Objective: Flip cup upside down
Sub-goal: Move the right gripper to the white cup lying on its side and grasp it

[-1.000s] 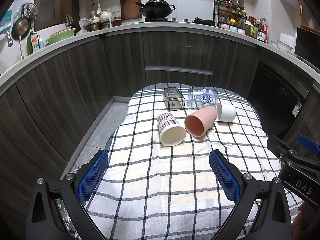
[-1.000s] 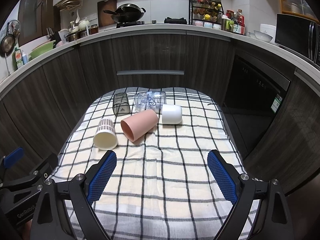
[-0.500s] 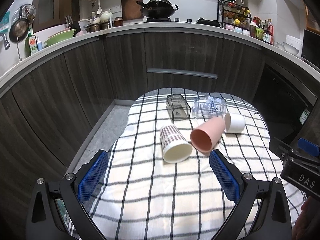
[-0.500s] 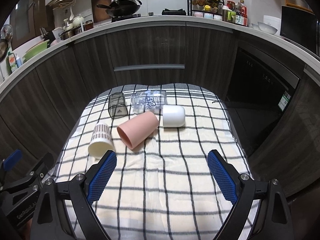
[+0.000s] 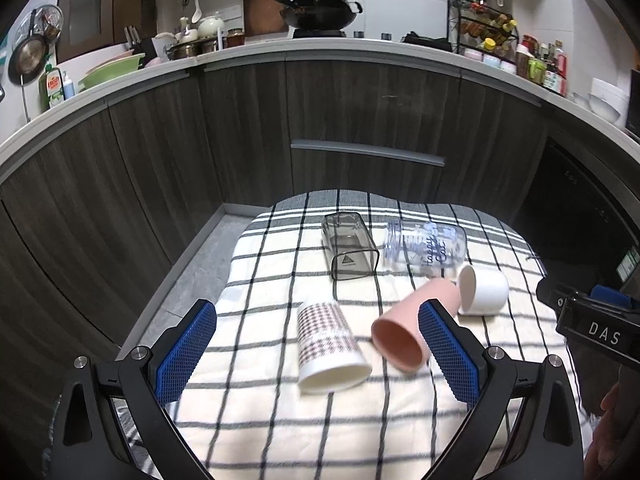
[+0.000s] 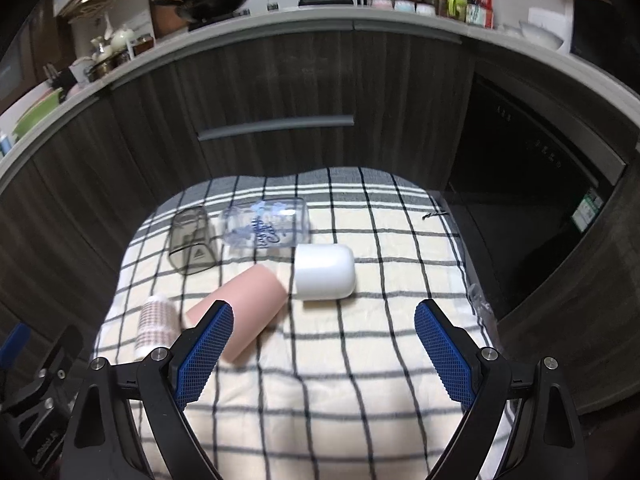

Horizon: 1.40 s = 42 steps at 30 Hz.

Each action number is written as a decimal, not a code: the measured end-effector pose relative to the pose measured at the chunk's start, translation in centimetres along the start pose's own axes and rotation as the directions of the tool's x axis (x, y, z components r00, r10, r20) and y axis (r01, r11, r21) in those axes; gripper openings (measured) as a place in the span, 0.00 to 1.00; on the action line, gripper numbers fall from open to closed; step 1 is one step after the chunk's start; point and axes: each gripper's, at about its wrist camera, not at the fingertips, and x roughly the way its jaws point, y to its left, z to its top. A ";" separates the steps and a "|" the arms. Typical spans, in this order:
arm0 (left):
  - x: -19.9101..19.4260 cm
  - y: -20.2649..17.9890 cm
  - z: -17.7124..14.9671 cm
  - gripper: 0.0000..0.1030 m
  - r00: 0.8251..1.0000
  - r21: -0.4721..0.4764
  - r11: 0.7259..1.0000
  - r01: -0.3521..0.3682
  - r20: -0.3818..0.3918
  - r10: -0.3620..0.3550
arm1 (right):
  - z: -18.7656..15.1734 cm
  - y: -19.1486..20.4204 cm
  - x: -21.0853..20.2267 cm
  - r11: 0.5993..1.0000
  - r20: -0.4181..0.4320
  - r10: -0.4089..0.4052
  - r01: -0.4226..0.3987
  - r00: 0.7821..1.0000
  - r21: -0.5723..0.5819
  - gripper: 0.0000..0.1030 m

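**A:** so what are the tongs doing? Left gripper is spread wide, nothing pinched. The houndstooth-patterned paper cup lies on its side right between its blue pads, mouth toward the camera.

**B:** yep, and the right gripper is spread wide too, holding nothing. The matte pink plastic cup is on its side by its left pad, the white rounded cup just ahead. All on the black-and-white checked cloth.

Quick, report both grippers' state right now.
Left gripper: open, holding nothing, above the checked cloth with the patterned cup between its fingers in view.
Right gripper: open, holding nothing, short of the white cup.
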 end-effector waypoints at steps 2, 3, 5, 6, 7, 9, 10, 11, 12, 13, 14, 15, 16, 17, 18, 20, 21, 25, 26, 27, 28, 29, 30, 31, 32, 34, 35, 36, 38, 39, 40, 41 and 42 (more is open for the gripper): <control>1.2 -0.9 0.4 1.00 1.000 -0.020 1.000 -0.016 -0.018 0.016 | 1.1 -0.6 1.5 1.000 -0.035 -0.003 0.002 0.999 -0.020 0.89; 1.7 -1.3 0.5 1.00 0.999 -0.033 0.999 -0.027 -0.027 0.027 | 1.6 -0.7 2.3 0.999 -0.056 -0.004 0.002 0.998 -0.042 0.89; 2.6 -2.4 0.8 1.00 0.998 -0.062 0.997 -0.050 -0.039 0.048 | 2.8 -0.9 4.0 0.996 -0.100 -0.008 -0.001 0.995 -0.090 0.89; 3.1 -3.0 1.0 1.00 0.997 -0.077 0.995 -0.070 -0.043 0.067 | 3.3 -0.9 4.8 0.992 -0.122 -0.009 -0.006 0.992 -0.124 0.89; 3.4 -3.4 1.1 1.00 0.995 -0.086 0.992 -0.088 -0.046 0.084 | 3.8 -0.9 5.7 0.986 -0.151 -0.010 -0.015 0.988 -0.165 0.89; 4.0 -4.3 1.3 1.00 0.990 -0.127 0.983 -0.133 -0.062 0.126 | 4.8 -0.7 7.5 0.969 -0.224 -0.008 -0.048 0.975 -0.243 0.89; 4.1 -4.6 1.3 1.00 0.987 -0.154 0.976 -0.156 -0.074 0.146 | 5.1 -0.5 8.2 0.956 -0.250 -0.019 -0.056 0.968 -0.289 0.89; 4.3 -4.8 1.3 1.00 0.983 -0.187 0.966 -0.177 -0.087 0.163 | 5.5 -0.1 8.8 0.940 -0.261 -0.036 -0.056 0.965 -0.337 0.89; 4.4 -5.0 1.3 1.00 0.979 -0.220 0.956 -0.196 -0.099 0.178 | 5.8 0.4 9.4 0.915 -0.275 -0.058 -0.059 0.960 -0.400 0.89; 4.6 -5.2 1.2 1.00 0.975 -0.253 0.944 -0.213 -0.116 0.189 | 5.9 0.8 10.0 0.890 -0.286 -0.076 -0.064 0.955 -0.451 0.89; 4.8 -5.3 1.2 1.00 0.973 -0.280 0.934 -0.220 -0.128 0.191 | 6.0 1.3 10.6 0.862 -0.294 -0.095 -0.069 0.951 -0.502 0.89; 4.9 -5.5 1.1 1.00 0.971 -0.306 0.925 -0.227 -0.142 0.191 | 6.0 1.9 11.1 0.832 -0.306 -0.110 -0.081 0.946 -0.549 0.89; 5.1 -5.6 1.0 1.00 0.969 -0.331 0.914 -0.234 -0.156 0.191 | 5.9 2.4 11.7 0.799 -0.323 -0.124 -0.099 0.938 -0.593 0.89; 5.2 -5.7 0.8 1.00 0.967 -0.348 0.906 -0.241 -0.168 0.193 | 5.9 2.8 12.0 0.770 -0.333 -0.138 -0.110 0.933 -0.629 0.89; 5.4 -5.7 0.7 1.00 0.964 -0.365 0.897 -0.248 -0.180 0.193 | 5.8 3.2 12.5 0.736 -0.342 -0.154 -0.124 0.927 -0.666 0.89; 5.8 -5.8 0.3 1.00 0.959 -0.403 0.877 -0.262 -0.209 0.191 | 5.5 3.9 13.4 0.683 -0.374 -0.171 -0.164 0.911 -0.712 0.89; 6.0 -5.8 0.1 1.00 0.955 -0.419 0.866 -0.273 -0.226 0.192 | 5.4 4.2 14.0 0.658 -0.389 -0.186 -0.180 0.902 -0.731 0.89; 7.0 -5.6 -0.6 1.00 0.938 -0.474 0.824 -0.311 -0.291 0.186 | 4.8 5.2 15.8 0.574 -0.423 -0.227 -0.231 0.877 -0.786 0.89; 7.3 -5.6 -0.8 1.00 0.935 -0.484 0.815 -0.318 -0.301 0.186 | 4.6 5.4 16.2 0.556 -0.434 -0.234 -0.247 0.870 -0.793 0.89; 7.6 -5.5 -0.9 1.00 0.932 -0.493 0.807 -0.325 -0.312 0.185 | 4.3 5.6 16.8 0.537 -0.446 -0.243 -0.263 0.862 -0.801 0.89; 7.9 -5.6 -0.9 1.00 0.930 -0.496 0.804 -0.328 -0.320 0.182 | 4.1 5.8 17.3 0.519 -0.451 -0.253 -0.274 0.856 -0.810 0.89; 8.2 -5.7 -1.0 1.00 0.928 -0.497 0.803 -0.330 -0.328 0.178 | 3.9 5.9 17.7 0.502 -0.453 -0.265 -0.279 0.852 -0.819 0.89; 8.7 -5.8 -1.0 1.00 0.926 -0.497 0.803 -0.330 -0.334 0.174 | 3.6 6.0 18.2 0.487 -0.453 -0.275 -0.283 0.848 -0.827 0.89; 9.0 -5.9 -1.0 1.00 0.925 -0.495 0.804 -0.330 -0.339 0.170 | 3.4 6.2 18.7 0.471 -0.452 -0.282 -0.288 0.846 -0.834 0.89; 9.3 -6.0 -1.1 1.00 0.923 -0.491 0.805 -0.333 -0.346 0.171 | 3.2 6.3 19.1 0.461 -0.449 -0.288 -0.289 0.846 -0.839 0.89; 9.8 -6.0 -1.2 1.00 0.919 -0.489 0.803 -0.340 -0.355 0.173 | 3.0 6.4 19.9 0.455 -0.459 -0.289 -0.302 0.840 -0.838 0.89; 10.0 -6.0 -1.2 1.00 0.918 -0.488 0.804 -0.340 -0.358 0.171 | 3.0 6.4 20.2 0.457 -0.467 -0.287 -0.309 0.837 -0.834 0.88; 10.2 -5.9 -1.2 1.00 0.917 -0.486 0.805 -0.341 -0.360 0.171 | 2.9 6.4 20.5 0.459 -0.473 -0.285 -0.315 0.833 -0.831 0.86; 10.3 -6.0 -1.2 1.00 0.918 -0.482 0.807 -0.341 -0.358 0.173 | 2.6 6.2 20.9 0.465 -0.489 -0.283 -0.328 0.825 -0.822 0.77; 10.4 -6.0 -1.2 1.00 0.919 -0.481 0.810 -0.336 -0.356 0.170 | 2.4 6.1 21.0 0.473 -0.499 -0.278 -0.335 0.821 -0.815 0.69; 10.3 -6.1 -1.2 1.00 0.921 -0.478 0.813 -0.332 -0.352 0.169 | 2.4 6.0 20.9 0.478 -0.491 -0.273 -0.326 0.827 -0.815 0.69; 10.2 -6.1 -1.2 1.00 0.922 -0.473 0.818 -0.327 -0.348 0.167 | 2.3 5.9 20.8 0.486 -0.489 -0.263 -0.324 0.832 -0.812 0.68; 10.2 -6.1 -1.2 1.00 0.925 -0.468 0.824 -0.320 -0.342 0.165 | 2.3 5.8 20.6 0.502 -0.497 -0.249 -0.329 0.831 -0.800 0.68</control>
